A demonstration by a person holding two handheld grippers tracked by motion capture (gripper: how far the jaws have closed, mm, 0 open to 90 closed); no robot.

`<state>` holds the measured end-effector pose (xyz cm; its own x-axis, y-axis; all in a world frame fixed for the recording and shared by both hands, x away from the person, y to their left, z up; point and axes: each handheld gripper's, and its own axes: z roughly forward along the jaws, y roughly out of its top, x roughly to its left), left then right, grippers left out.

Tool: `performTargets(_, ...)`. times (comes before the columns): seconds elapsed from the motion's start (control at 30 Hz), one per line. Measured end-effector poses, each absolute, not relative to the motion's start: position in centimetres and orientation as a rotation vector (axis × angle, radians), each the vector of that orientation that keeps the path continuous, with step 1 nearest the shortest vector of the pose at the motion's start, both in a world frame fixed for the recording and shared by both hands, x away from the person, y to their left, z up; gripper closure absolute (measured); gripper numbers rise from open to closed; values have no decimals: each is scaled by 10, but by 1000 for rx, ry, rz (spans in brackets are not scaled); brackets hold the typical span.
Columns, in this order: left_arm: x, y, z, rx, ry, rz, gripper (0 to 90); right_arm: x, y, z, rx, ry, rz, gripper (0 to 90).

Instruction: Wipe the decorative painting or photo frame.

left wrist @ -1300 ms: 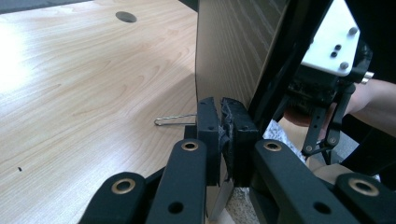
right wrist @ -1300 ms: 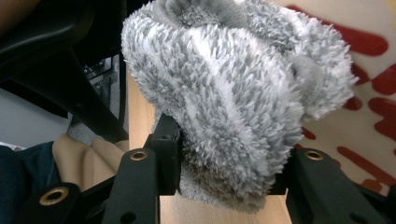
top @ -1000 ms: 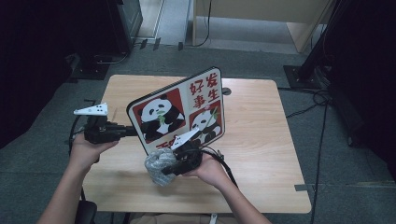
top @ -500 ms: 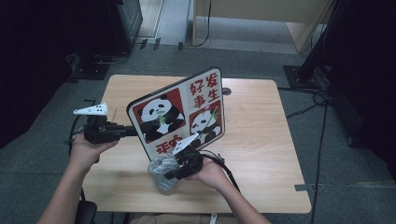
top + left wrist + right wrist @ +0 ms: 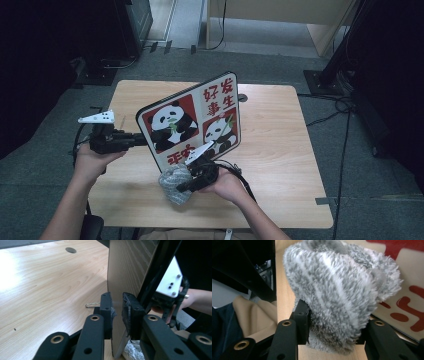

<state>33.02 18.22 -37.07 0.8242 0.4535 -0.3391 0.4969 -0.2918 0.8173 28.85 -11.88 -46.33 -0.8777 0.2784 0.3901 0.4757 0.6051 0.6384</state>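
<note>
Above the worktop (image 5: 280, 150), the left gripper (image 5: 117, 310) has just been easing its jaws, spread slightly around the upright panda board's (image 5: 195, 120) edge; the right gripper (image 5: 332, 322) pinches the fluffy cloth (image 5: 175, 182) by the board's lower corner — wiping underway, the next stroke needing the board steadied.

Board edge (image 5: 120, 290) between tool (image 5: 117, 307) jaws

The table (image 5: 280, 130) is showing pale, smooth wood grain with a slight sheen. The cloth (image 5: 342, 290) is looking fluffy grey-white; the panda board (image 5: 195, 120) is appearing glossy, its back wood-grained.
</note>
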Motion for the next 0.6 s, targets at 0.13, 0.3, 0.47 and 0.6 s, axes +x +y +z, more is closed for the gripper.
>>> performTargets(0.13, 330, 185, -369, 1925, 723, -36, 704, 287, -119, -452, -621, -2580, -1150, 601)
performTargets(0.3, 329, 189, -366, 1918, 731, -20, 654, 286, -119, -437, -620, -2569, -1181, 601)
performTargets(0.47, 329, 189, -366, 1933, 739, -12, 614, 285, -115, -423, -600, -2577, -1209, 601)
performTargets(0.6, 329, 190, -367, 1939, 740, -7, 593, 285, -111, -412, -588, -2571, -1230, 601)
